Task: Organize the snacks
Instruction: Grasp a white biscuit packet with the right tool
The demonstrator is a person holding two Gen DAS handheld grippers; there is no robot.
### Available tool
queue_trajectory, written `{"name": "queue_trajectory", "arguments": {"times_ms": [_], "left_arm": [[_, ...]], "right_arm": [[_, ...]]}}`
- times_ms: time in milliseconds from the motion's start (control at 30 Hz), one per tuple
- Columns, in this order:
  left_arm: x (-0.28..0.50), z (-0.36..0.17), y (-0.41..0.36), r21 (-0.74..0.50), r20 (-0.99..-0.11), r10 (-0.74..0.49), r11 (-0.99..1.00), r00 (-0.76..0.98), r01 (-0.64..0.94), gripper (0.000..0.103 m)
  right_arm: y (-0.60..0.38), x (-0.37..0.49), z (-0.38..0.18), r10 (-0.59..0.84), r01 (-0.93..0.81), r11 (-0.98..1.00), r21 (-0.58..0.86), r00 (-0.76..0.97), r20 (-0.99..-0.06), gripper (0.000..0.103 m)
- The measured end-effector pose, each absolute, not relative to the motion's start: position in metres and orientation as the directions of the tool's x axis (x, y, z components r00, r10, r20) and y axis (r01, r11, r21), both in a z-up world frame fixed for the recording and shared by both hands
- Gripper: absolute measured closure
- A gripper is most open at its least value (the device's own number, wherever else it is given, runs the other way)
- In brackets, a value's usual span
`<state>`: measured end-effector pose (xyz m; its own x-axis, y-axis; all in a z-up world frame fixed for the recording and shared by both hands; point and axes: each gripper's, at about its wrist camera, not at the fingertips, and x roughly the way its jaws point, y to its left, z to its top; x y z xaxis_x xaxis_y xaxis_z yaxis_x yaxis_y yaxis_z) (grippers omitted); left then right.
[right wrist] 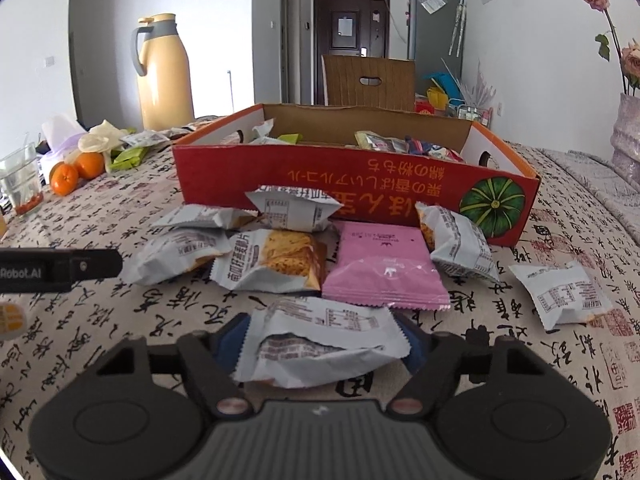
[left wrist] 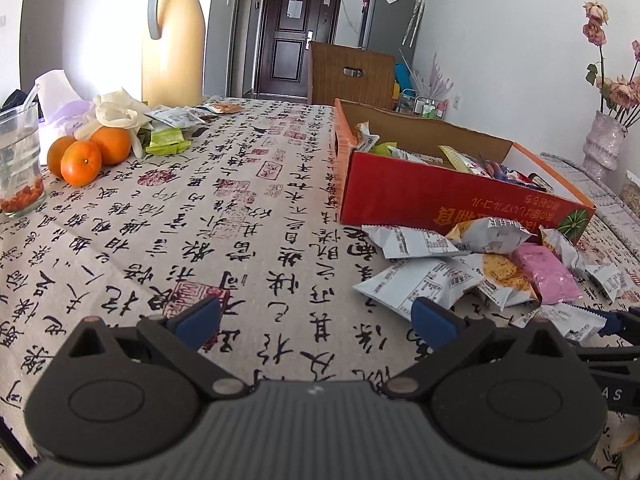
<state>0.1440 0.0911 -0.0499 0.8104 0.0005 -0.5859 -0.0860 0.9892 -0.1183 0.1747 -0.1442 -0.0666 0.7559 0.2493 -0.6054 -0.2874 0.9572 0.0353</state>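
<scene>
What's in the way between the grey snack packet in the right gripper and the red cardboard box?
The grey snack packet sits between the right gripper's fingers. Between it and the red cardboard box lie more packets on the tablecloth, including a flat pink packet. They lie low, so lifting over them should probably work. The box's top is open.

White walls (left wrist: 500, 40) seen all round room. Dark panelled door (left wrist: 298, 36) set in far wall, paper sheet stuck on it. Grey fridge (left wrist: 390, 20) placed right of door, yellow box kept on top. Brown wooden chair back (right wrist: 368, 80) seen beyond table. Table covered by calligraphy-print cloth (left wrist: 240, 216). Strong daylight cast on left wall behind cream thermos jug (left wrist: 174, 40).
</scene>
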Motion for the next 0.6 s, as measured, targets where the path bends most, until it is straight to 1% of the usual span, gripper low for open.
{"name": "queue_trajectory", "arguments": {"times_ms": [33,200,333,567,600], "left_arm": [[0.144,-0.050,0.091,-0.119,-0.586,0.001,0.989,0.810,-0.086,0.000],[0.144,-0.050,0.092,-0.124,-0.588,0.003,0.988,0.809,-0.094,0.000],[0.145,-0.050,0.093,-0.128,-0.591,0.004,0.987,0.807,-0.099,0.000],[0.144,-0.051,0.093,-0.126,-0.591,0.011,0.986,0.807,-0.106,0.000],[0.144,-0.051,0.093,-0.125,-0.592,0.013,0.986,0.806,-0.108,0.000]], "right_arm": [[-0.145,0.174,-0.066,0.253,-0.291,0.956,0.036,0.757,-0.603,0.036],[-0.147,0.170,-0.066,0.272,-0.312,0.949,0.038,0.754,-0.598,0.040],[-0.153,0.167,-0.064,0.294,-0.317,0.946,0.069,0.750,-0.593,0.048],[-0.163,0.158,-0.057,0.319,-0.322,0.942,0.098,0.762,-0.563,0.056],[-0.164,0.156,-0.056,0.322,-0.323,0.941,0.101,0.765,-0.558,0.060]]}}
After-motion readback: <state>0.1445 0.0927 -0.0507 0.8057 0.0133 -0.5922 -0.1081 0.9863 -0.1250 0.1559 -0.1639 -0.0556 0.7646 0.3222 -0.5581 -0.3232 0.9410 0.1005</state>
